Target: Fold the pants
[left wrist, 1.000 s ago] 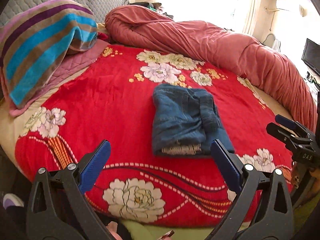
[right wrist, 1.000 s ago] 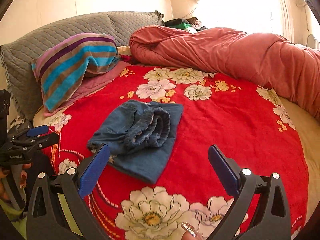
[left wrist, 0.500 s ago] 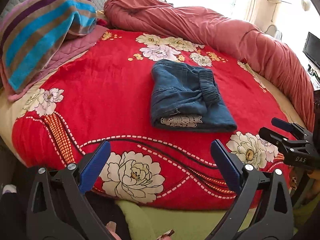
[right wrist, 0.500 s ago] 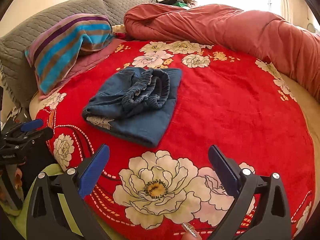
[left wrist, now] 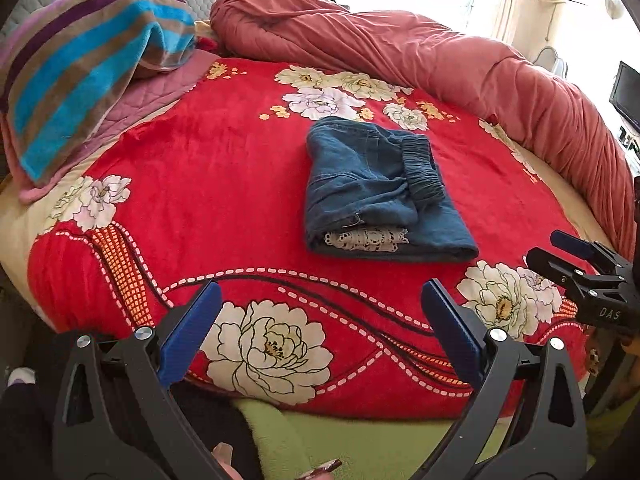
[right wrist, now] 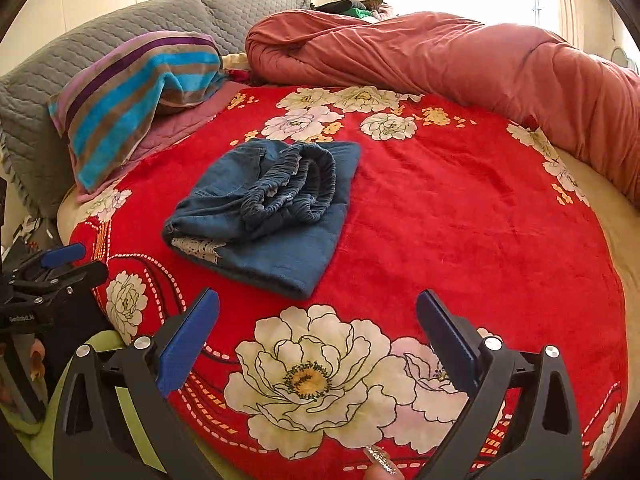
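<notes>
Both grippers, left gripper [left wrist: 320, 320] and right gripper [right wrist: 318, 320], hold their jaws wide apart and empty; the folded pants [left wrist: 376, 192] lie at twelve o'clock on the bed [left wrist: 200, 184].

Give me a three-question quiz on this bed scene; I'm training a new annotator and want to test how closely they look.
1. True or false: the left tongs are clamped on the folded pants.
2. The pants lie on: A) the striped towel; B) the red floral blanket; C) the rolled pink quilt.
3. Fill in: pale ____ trim shows at the near end of the pants bundle.

Key: 1 false, both the left and right tongs hang open, short of the pants. 2 B. 3 lace.
</notes>
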